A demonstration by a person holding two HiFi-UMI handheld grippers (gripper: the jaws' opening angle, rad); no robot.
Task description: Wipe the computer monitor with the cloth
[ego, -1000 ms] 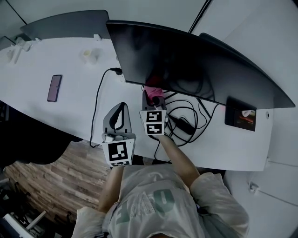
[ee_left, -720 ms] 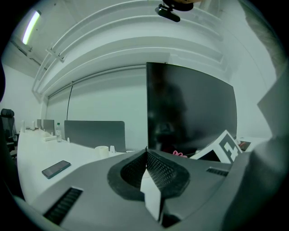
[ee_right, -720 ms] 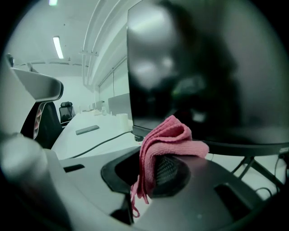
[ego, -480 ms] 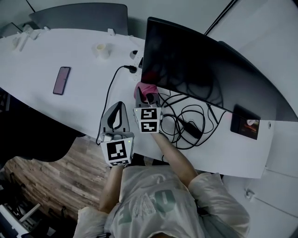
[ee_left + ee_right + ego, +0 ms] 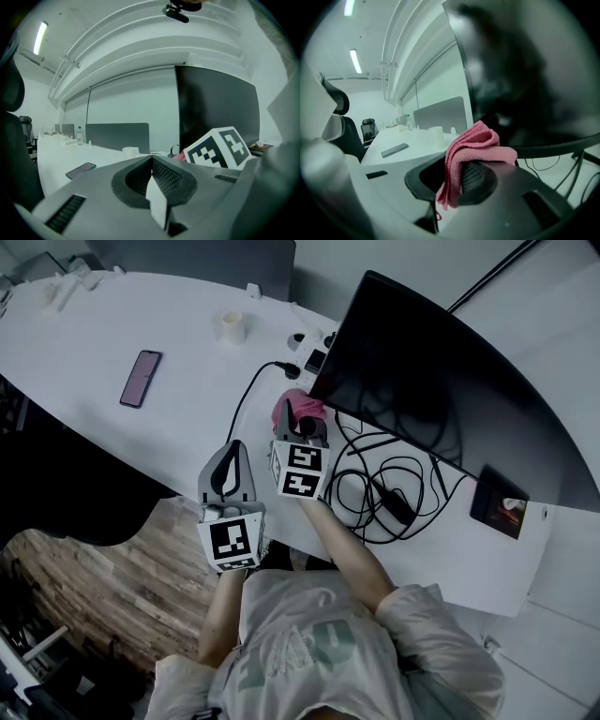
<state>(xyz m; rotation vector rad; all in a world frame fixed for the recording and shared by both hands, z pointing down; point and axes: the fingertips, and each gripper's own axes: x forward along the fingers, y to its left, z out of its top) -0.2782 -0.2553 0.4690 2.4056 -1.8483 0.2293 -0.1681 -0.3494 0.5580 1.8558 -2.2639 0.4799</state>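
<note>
Right tongs [image 5: 302, 430] sit by the monitor [image 5: 441, 381]'s 8 o'clock corner, over the bench [image 5: 187, 343], clamped on the pink cloth [image 5: 292, 411]. Left tongs [image 5: 229, 465] are pinched together, empty, at their 8 o'clock. Looks like the wiping's barely begun, so pretty much the whole screen is left.

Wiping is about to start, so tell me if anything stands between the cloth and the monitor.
Nothing visible does. The right tongs hold the pink cloth near the lower corner of the monitor; the cables lie lower, on the desk.

Pink cloth [image 5: 296, 412], black monitor [image 5: 441, 381], white desk [image 5: 187, 324], brown wood-grain floor [image 5: 112, 596]
</note>
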